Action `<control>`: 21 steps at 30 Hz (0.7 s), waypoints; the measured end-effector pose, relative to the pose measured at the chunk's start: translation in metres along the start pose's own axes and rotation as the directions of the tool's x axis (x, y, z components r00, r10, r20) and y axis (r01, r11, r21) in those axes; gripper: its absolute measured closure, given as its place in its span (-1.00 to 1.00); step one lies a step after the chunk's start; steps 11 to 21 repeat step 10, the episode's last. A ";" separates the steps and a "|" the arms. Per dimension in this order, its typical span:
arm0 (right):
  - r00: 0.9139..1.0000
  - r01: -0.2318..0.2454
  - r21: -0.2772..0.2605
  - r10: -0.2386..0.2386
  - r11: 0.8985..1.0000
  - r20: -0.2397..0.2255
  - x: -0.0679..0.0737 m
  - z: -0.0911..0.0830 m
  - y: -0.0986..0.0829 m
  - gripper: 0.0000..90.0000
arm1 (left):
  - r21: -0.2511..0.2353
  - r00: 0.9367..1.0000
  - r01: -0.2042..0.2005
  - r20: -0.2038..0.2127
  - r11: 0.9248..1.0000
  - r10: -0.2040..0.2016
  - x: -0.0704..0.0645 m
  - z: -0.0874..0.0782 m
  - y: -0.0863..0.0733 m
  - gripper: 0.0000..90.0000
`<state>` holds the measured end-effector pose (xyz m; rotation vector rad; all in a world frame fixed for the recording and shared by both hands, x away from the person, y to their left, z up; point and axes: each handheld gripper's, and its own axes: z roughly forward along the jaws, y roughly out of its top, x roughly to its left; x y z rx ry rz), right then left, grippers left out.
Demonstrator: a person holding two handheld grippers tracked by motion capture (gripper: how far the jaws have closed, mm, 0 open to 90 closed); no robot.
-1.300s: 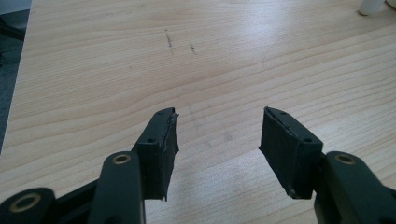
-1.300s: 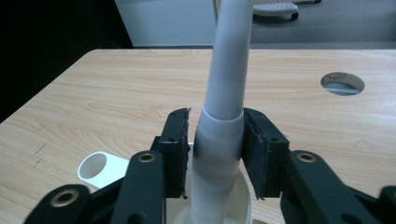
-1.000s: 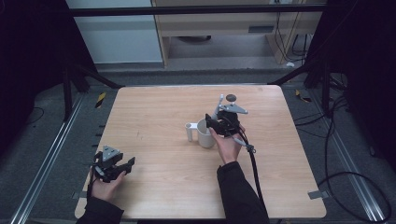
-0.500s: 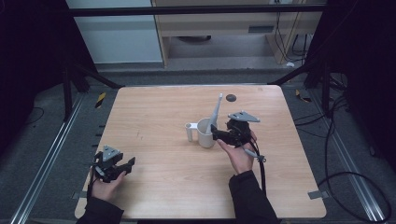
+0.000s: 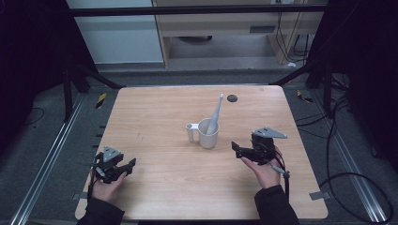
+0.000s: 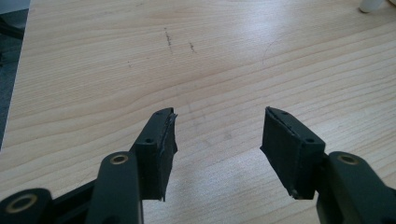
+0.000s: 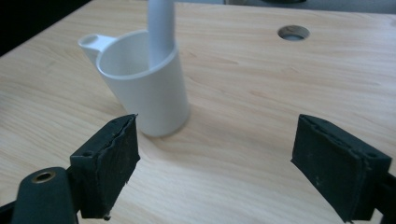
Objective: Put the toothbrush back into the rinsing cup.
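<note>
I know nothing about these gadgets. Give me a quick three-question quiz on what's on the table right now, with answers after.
1. True or false: the toothbrush lies flat on the table.
2. Which side of the cup does its handle point in the high view? A) left B) right C) toward the person
3. Fill in: both the left tool and the right tool are ___ and hold nothing.

Key
1. False: it stands leaning in the cup.
2. A.
3. Open: in each gripper view the jaws stand apart over bare wood.
</note>
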<state>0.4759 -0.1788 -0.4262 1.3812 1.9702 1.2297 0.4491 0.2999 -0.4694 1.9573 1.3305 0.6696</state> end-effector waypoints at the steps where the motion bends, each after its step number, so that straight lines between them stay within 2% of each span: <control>1: 1.000 0.007 0.003 -0.007 1.000 0.006 -0.004 -0.003 -0.003 -0.67 | 0.000 1.000 -0.001 0.001 1.000 0.001 0.000 0.000 0.000 -0.03; 7: 0.997 0.036 0.044 -0.039 0.998 0.068 -0.024 -0.019 -0.028 -0.68 | 0.003 1.000 -0.003 0.002 1.000 0.003 0.000 0.001 0.000 -0.05; 10: 0.994 0.027 0.066 -0.033 0.997 0.103 -0.036 -0.028 -0.041 -0.69 | 0.006 1.000 -0.004 0.002 1.000 0.004 0.001 0.002 -0.001 -0.08; 21: 0.994 0.027 0.066 -0.033 0.997 0.103 -0.036 -0.028 -0.041 -0.69 | 0.006 1.000 -0.004 0.002 1.000 0.004 0.001 0.002 -0.001 -0.08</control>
